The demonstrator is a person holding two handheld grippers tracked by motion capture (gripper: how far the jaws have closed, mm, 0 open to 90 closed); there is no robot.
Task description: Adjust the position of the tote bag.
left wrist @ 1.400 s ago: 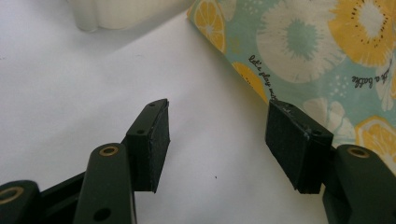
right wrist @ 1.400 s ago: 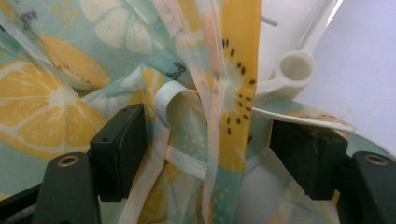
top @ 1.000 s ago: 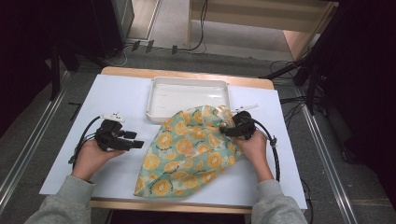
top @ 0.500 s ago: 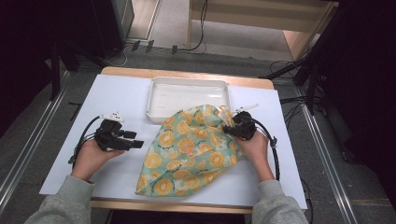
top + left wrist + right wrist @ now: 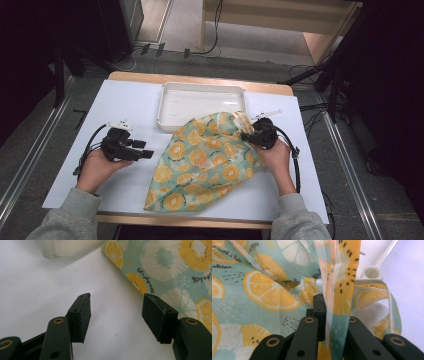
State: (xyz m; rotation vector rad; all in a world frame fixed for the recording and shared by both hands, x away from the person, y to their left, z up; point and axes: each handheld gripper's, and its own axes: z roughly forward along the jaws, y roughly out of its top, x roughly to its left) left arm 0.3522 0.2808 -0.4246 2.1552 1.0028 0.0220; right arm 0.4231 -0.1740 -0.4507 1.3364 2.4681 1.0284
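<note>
Right gripper (image 5: 248,136) fingers clenched on the citrus-print cloth's (image 5: 205,165) edge; left gripper (image 5: 147,151) released beside it. Lift slowly, keeping the fold pinched.

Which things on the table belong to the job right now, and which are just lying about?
In the job:
- citrus-print cloth
- right gripper, jaws just closed on the cloth's edge
- left gripper, jaws open beside the cloth

Lying about:
- white tray
- white table cover
</note>
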